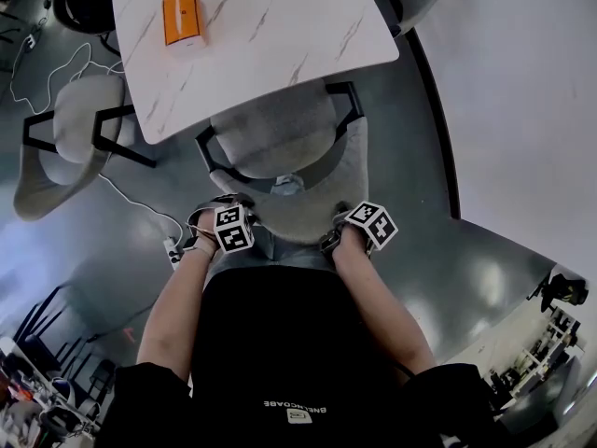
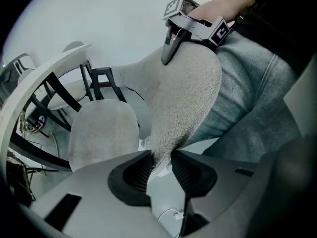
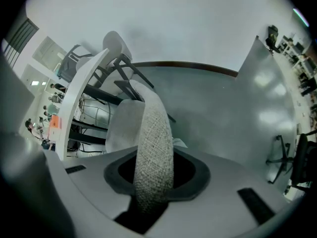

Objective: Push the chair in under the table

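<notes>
Chair: front of seat already under near edge of worktop. Rear of seat + backrest are out on the person's side of the worktop. Approx halfway in, by my read.

Left claw: part-closed, pads pinching the grey fabric rim at one end of the backrest. Right claw: same, part-closed w/ rim filling the gap and pads pressing on it. Both point steeply down, on the backrest side away from the worktop.

Left to do: shove chair fwd till backrest sits close to worktop edge, then let go. Can't see under the worktop for snags.

Orange box lies on the worktop's far part and a second chair is off its left corner. Neither is in the way.
</notes>
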Action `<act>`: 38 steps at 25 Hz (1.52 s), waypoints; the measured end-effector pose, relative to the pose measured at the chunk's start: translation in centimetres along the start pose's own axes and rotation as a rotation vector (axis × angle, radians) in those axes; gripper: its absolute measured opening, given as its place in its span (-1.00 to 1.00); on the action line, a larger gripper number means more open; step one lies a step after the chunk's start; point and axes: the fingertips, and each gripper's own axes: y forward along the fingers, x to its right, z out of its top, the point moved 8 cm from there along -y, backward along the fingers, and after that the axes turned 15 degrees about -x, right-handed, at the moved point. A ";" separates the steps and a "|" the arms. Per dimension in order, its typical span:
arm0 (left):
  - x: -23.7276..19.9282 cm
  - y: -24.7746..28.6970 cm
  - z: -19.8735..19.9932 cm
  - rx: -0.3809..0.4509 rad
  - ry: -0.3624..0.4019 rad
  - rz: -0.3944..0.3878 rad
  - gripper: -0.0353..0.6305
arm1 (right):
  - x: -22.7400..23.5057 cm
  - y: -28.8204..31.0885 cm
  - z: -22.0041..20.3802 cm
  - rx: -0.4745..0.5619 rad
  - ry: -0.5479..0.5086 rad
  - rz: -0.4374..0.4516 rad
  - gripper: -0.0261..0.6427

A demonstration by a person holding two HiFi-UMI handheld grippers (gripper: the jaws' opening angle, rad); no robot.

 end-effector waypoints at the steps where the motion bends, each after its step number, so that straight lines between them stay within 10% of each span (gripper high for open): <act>1: 0.0 -0.1 0.0 0.002 0.000 -0.005 -0.52 | 0.0 0.0 0.0 0.002 0.002 -0.003 -0.60; 15: 0.8 0.0 0.5 0.023 -0.061 0.012 -0.52 | 0.7 0.9 -0.2 0.029 0.029 -0.027 -0.57; 25: 1.3 -0.3 -0.1 0.091 -0.103 0.044 -0.44 | 0.0 0.6 -1.0 0.007 -0.028 0.041 -0.13; 27: 1.2 -0.4 -0.4 0.105 -0.137 0.026 -0.36 | -0.2 0.3 -1.2 0.003 -0.021 0.059 -0.09; 29: 1.1 -0.4 -1.0 0.115 -0.188 0.003 0.17 | -0.1 0.0 -1.2 -0.008 -0.017 0.063 -0.04; 38: -0.3 -4.5 -4.1 0.195 -0.302 0.065 0.19 | 0.2 -3.8 -0.8 0.057 -0.074 0.038 -0.03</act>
